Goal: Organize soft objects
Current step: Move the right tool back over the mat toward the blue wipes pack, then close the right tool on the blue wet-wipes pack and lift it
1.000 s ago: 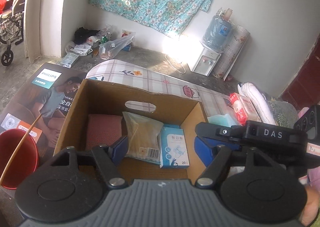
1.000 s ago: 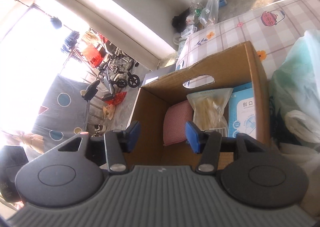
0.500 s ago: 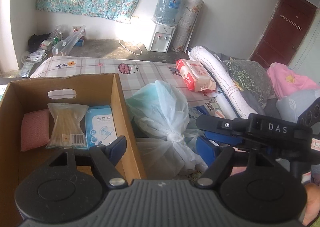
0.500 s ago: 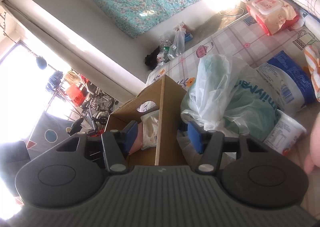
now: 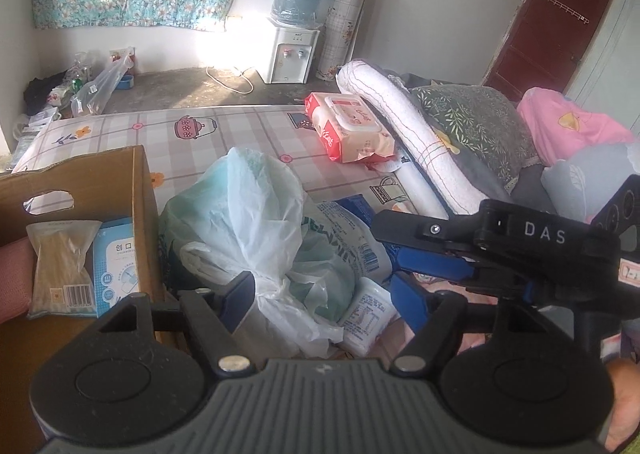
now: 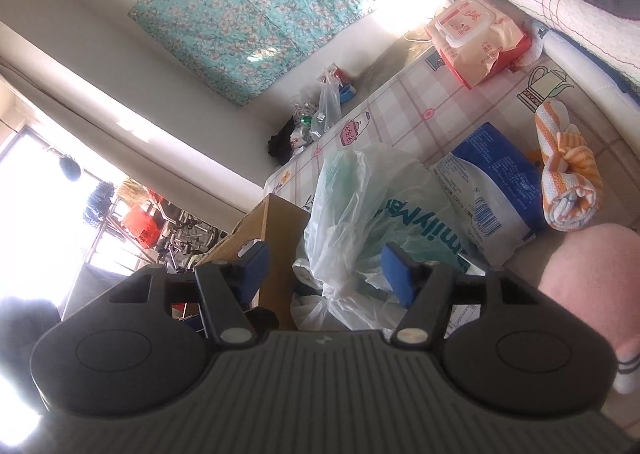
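Observation:
A tied white-and-green plastic bag (image 5: 256, 222) (image 6: 360, 206) lies on the checked sheet beside the cardboard box (image 5: 140, 190) (image 6: 280, 238). The box holds a pink cushion (image 5: 14, 278), a bag of cotton swabs (image 5: 60, 266) and a blue-white carton (image 5: 118, 266). My left gripper (image 5: 324, 298) hovers open over the bag's knot, jaws closing slightly, pads off it. My right gripper (image 6: 326, 270) points at the same bag with its jaws opening and nothing pressed. In the left wrist view its fingers (image 5: 424, 232) reach in from the right.
A blue-white pack (image 6: 492, 182), a small white pack (image 5: 368, 314), an orange striped cloth (image 6: 568, 182), red wet wipes (image 5: 348, 126), a rolled white towel (image 5: 408, 134) and pillows (image 5: 472, 122) crowd the bed. A pink plush thing (image 6: 592, 274) lies near the right gripper.
Both grippers have swung right, from over the open box to the tied plastic bag beside it. The right gripper's jaws have widened. Nothing was picked up.

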The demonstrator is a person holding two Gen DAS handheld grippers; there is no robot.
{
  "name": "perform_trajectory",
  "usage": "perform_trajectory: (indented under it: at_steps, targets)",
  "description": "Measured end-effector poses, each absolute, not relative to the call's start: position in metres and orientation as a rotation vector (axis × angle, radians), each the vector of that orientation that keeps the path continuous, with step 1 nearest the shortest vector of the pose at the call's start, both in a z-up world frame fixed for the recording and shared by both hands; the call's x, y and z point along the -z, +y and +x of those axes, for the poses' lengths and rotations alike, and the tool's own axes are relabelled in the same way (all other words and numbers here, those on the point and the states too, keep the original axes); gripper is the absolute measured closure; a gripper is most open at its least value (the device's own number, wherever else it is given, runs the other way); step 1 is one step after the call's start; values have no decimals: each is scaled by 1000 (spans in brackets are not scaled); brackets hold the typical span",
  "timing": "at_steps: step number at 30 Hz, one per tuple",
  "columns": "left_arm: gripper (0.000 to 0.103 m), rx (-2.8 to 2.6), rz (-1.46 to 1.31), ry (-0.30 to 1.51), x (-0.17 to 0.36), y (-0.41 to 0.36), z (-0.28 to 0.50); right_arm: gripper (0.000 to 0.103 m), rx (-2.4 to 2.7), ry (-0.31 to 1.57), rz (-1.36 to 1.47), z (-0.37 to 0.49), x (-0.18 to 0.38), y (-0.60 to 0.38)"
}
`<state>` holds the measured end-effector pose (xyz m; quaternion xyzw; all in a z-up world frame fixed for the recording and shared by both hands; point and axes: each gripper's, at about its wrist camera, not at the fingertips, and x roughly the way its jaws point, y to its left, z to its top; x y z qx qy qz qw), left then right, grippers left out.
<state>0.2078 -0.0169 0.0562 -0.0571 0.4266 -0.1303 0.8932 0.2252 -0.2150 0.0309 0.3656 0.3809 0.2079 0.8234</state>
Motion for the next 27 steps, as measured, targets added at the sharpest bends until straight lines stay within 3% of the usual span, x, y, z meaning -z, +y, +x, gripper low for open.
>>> perform_trajectory:
  at_steps: [8,16,27]
  targets:
    - [44,300,-87,930,-42,-48,244,37,-420,852,803,263,-13,-232]
    - [52,299,-95,966,-28,-62,282,37,-406,930,808,315,13,-242]
    - [73,298,-134,1093,15,-75,338,37,-343,1063,671,398,53,-246]
